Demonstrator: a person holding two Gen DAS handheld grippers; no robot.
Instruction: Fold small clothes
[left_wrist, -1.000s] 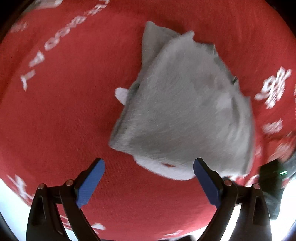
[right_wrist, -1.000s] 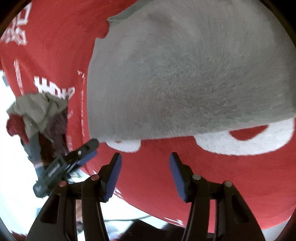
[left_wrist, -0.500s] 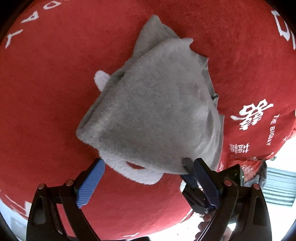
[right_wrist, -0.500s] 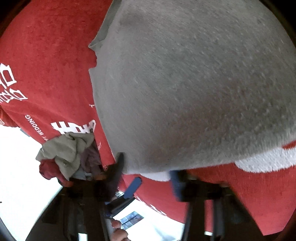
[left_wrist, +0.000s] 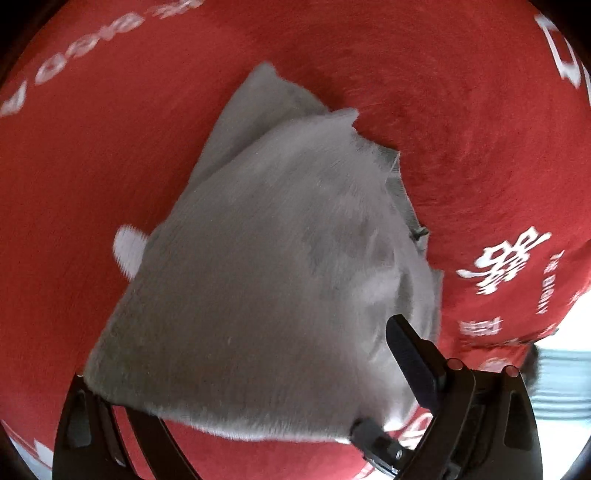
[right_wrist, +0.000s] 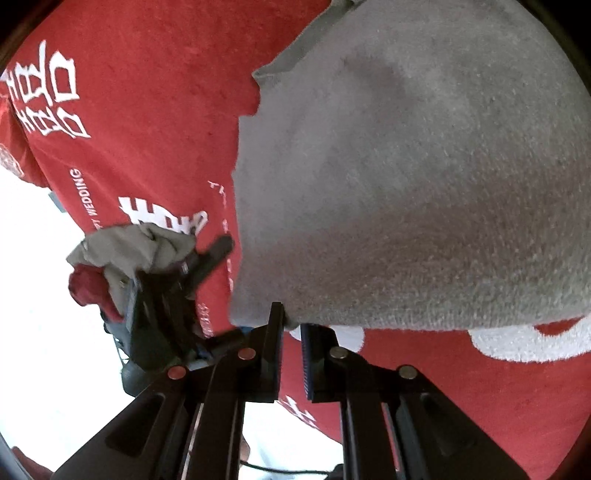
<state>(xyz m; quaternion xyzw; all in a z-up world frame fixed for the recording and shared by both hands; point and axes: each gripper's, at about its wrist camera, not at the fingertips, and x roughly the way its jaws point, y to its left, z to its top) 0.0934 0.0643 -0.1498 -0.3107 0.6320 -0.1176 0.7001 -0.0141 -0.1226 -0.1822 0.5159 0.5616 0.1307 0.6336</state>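
Observation:
A grey fleece garment (left_wrist: 266, 280) with white trim (right_wrist: 517, 343) lies on a red cloth (left_wrist: 110, 155). In the right wrist view my right gripper (right_wrist: 293, 328) is shut on the near left corner of the grey garment (right_wrist: 406, 184). My left gripper (left_wrist: 291, 343) stands open at the garment's near edge. Its right finger (left_wrist: 410, 362) rests above the fleece, and the fleece hides its left finger. The left gripper (right_wrist: 166, 302) also shows at the left of the right wrist view. The right gripper (left_wrist: 373, 439) shows low in the left wrist view, at the garment's corner.
The red cloth (right_wrist: 147, 110) carries white lettering. A small heap of olive and red clothes (right_wrist: 125, 251) sits near its edge, behind the left gripper. Bright floor lies beyond the cloth's edge at left (right_wrist: 33, 295) and at lower right (left_wrist: 565, 387).
The right gripper closed from open onto the garment's corner. The left gripper moved in, so the garment's near edge now covers its left finger.

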